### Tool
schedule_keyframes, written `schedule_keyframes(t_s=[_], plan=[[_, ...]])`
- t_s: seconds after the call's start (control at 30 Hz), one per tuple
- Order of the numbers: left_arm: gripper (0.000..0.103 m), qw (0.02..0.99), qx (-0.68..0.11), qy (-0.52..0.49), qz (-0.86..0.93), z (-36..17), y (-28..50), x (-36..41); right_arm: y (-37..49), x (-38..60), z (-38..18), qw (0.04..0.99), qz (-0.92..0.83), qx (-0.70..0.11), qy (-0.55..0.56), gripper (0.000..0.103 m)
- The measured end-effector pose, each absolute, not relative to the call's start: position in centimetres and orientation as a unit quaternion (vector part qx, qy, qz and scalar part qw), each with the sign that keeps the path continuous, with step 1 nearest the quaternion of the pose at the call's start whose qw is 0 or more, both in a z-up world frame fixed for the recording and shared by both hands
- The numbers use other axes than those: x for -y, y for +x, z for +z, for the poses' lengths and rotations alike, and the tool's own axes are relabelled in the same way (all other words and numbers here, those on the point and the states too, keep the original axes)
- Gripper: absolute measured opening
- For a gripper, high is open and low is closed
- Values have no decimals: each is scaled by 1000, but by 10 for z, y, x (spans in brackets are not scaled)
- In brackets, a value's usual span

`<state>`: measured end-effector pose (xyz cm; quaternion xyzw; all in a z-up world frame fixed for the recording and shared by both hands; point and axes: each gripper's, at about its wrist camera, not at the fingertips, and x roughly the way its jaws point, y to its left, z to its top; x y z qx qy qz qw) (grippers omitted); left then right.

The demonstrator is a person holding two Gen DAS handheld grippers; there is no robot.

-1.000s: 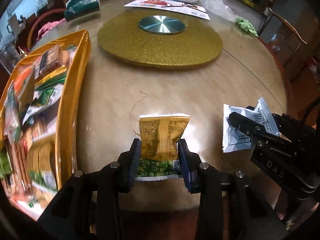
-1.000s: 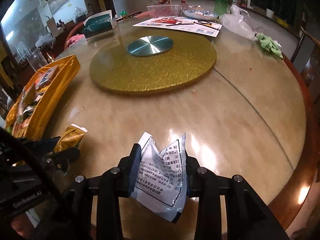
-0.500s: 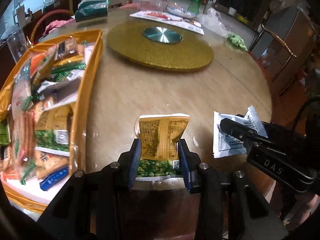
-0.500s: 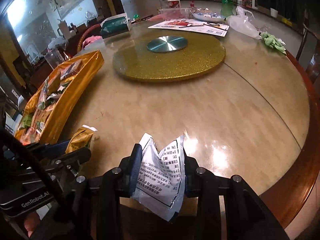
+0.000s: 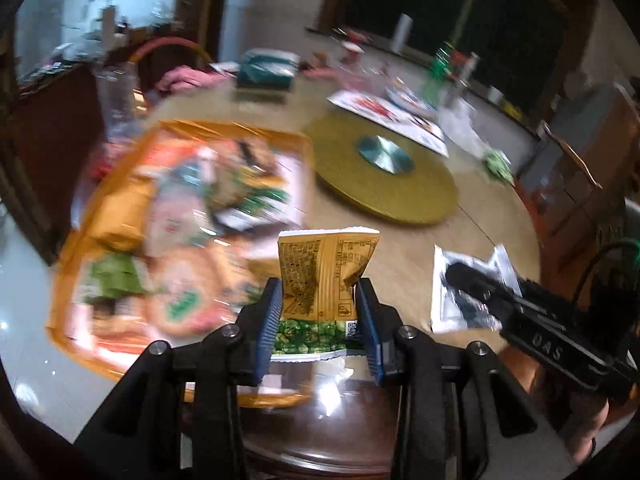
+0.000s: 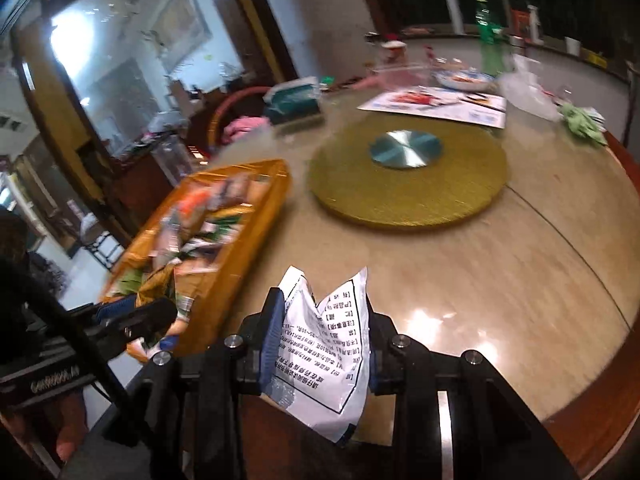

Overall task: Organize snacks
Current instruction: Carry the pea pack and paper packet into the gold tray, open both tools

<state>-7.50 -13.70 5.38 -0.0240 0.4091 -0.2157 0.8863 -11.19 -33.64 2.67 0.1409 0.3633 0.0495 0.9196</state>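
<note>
Left gripper [image 5: 318, 316] is pinching the yellow-green snack packet [image 5: 324, 280] across its lower half, held up at the near corner of the gold tray [image 5: 68, 248]; right gripper [image 6: 322, 344] is clamped on the white packet [image 6: 328, 344] above the table [image 6: 500, 280] edge, right of the tray. Both look light, crinkly and slick, the film buckling between the jaws. I'd hold mid-body as now, not the sealed edge, so they don't slip or swing.

Left gripper [image 5: 318, 316] and right gripper [image 6: 320, 344] both clamped (side by side).
</note>
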Motion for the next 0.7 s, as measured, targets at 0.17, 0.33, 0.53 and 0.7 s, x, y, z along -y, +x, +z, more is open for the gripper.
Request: schedule_keyframes(t_s=[0.17,0.33,0.53,0.7], plan=[[39,899,-398,-43,-175,61,-57,98,-88,299,33,914,79,-381,116,34],[39,899,-406,-62,-154,49,-35,77,-57,275,31,902,108,-403,109,34],[39,892,-422,-66,-148,37,-19,69,-23,253,21,894,113,-419,107,34],[39,885,-436,-57,-152,26,-9,65,-1,238,16,890,116,-430,98,34]])
